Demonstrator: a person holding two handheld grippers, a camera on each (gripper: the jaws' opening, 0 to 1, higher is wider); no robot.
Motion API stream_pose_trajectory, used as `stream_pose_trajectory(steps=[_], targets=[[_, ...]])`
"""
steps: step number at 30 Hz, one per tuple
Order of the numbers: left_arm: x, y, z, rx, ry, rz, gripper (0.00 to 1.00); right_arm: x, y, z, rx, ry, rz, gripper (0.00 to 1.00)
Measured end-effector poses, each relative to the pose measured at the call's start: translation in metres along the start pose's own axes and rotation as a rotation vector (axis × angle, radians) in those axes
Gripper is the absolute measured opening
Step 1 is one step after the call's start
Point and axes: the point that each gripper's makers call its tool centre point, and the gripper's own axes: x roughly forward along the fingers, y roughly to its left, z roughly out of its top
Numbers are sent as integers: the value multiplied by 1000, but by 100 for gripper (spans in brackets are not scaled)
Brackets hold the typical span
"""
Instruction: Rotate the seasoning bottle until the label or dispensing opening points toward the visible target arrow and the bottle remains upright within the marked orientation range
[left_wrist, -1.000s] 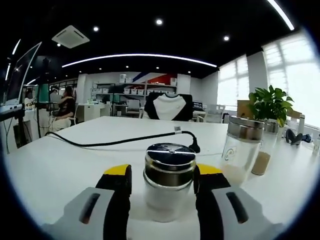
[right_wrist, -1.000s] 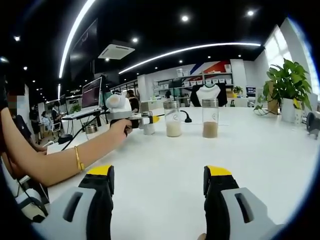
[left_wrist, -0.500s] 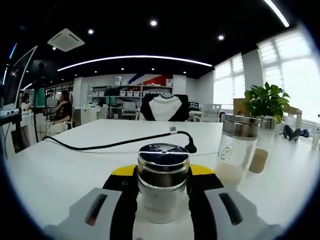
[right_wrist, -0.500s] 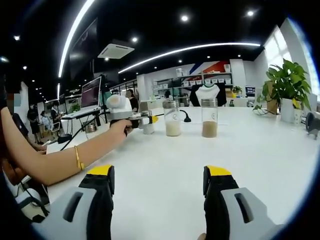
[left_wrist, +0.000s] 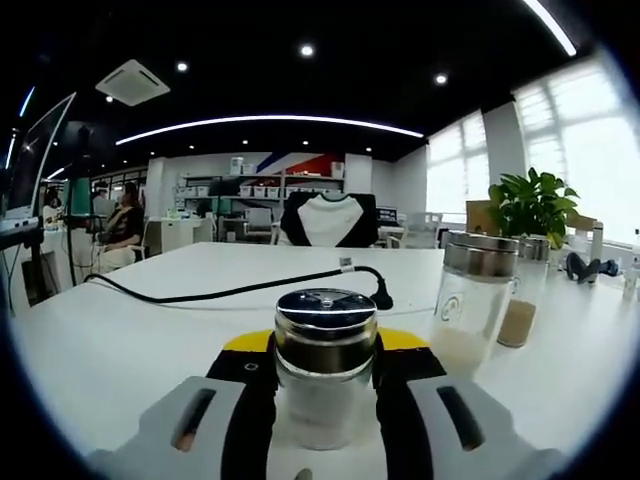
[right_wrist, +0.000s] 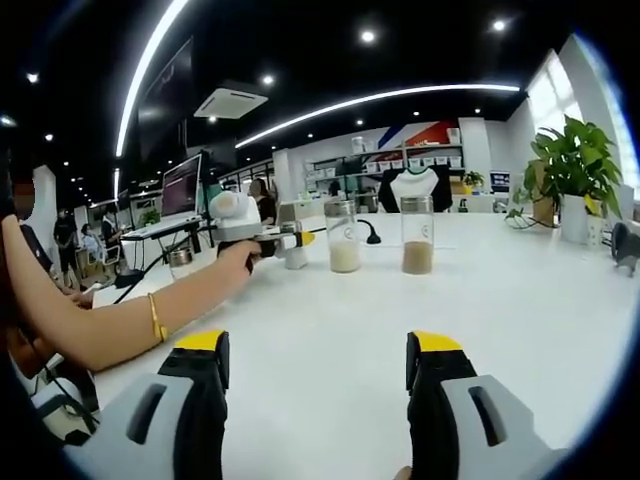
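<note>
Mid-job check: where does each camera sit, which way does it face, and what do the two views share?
Left gripper view: rides the left gripper, low over the white table, its fingers closed on the short seasoning bottle.
Right gripper view: rides the right gripper, open, facing across the table; the person's forearm shows.
Shared: the short bottle, the two taller jars, the potted plant.

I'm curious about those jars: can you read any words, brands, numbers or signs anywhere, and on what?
No text is readable.
Tall jar of white powder: a round logo mark, too blurred to read.
Small jar between the left tongs: no label showing.
Cable: a small white tag, too small to read.
</note>
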Motion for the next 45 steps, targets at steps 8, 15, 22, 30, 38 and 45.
stream_pose_trajectory(steps=[8,15,22,30,38,45], targets=[[-2,-2,9,4,-16,-7,38,-1,0,-1,2,5,1,72],[-2,-3,8,-15,-3,-9,38,-4,0,2,-7,0,0,72],[-7,-7,32,-26,-41,-25,38,-7,-1,2,-5,-3,-6,72],[-12,-11,53,-25,-88,-35,38,-5,1,4,-3,-11,5,72],[-22,-15,63,4,-100,-39,38,-7,-2,7,-8,-17,9,72],[-31,-18,75,13,-115,-46,38,-13,-3,10,-5,-31,3,72]])
